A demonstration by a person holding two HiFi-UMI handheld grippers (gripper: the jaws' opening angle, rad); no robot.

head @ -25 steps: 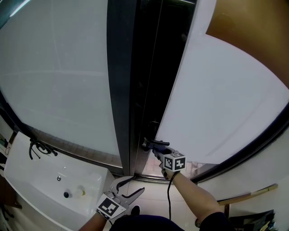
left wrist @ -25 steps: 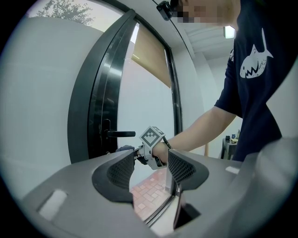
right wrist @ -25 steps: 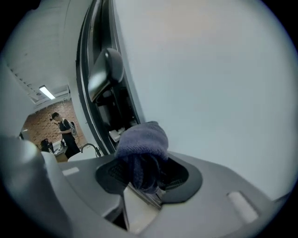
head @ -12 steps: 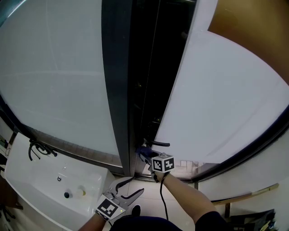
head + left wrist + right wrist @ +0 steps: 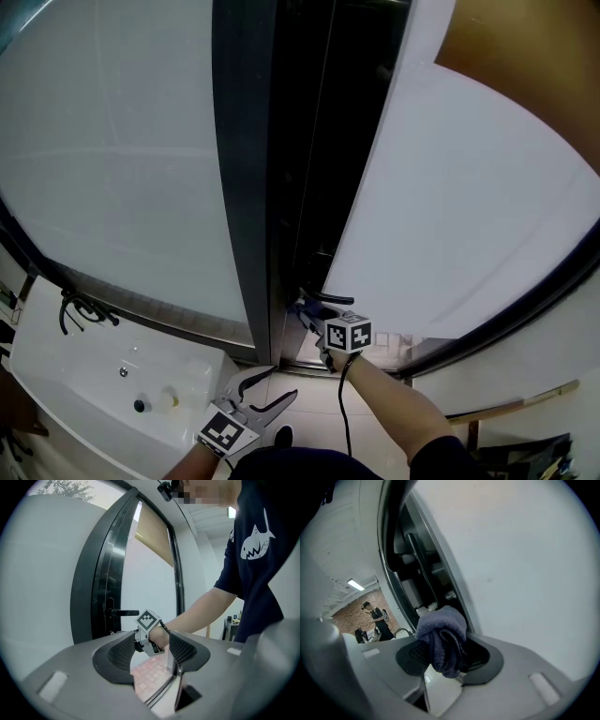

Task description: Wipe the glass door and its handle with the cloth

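Firmly, the marker-cubed right gripper [image 5: 309, 319] clamps the cloth [image 5: 440, 639] near the handle [image 5: 330, 299].

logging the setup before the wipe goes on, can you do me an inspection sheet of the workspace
surface: door open, pane plain white, no marks visible
job's things: cloth blue-grey, bunched; handle black lever, level, cloth just below it, contact unclear
clutter: wooden stick low at the right
grippers: right gripper shut on cloth by the door edge; left gripper open, empty, held low, away from the door
cables: black cable runs from right gripper along the forearm
surroundings: white sink with tap at the left; person far off beyond the door
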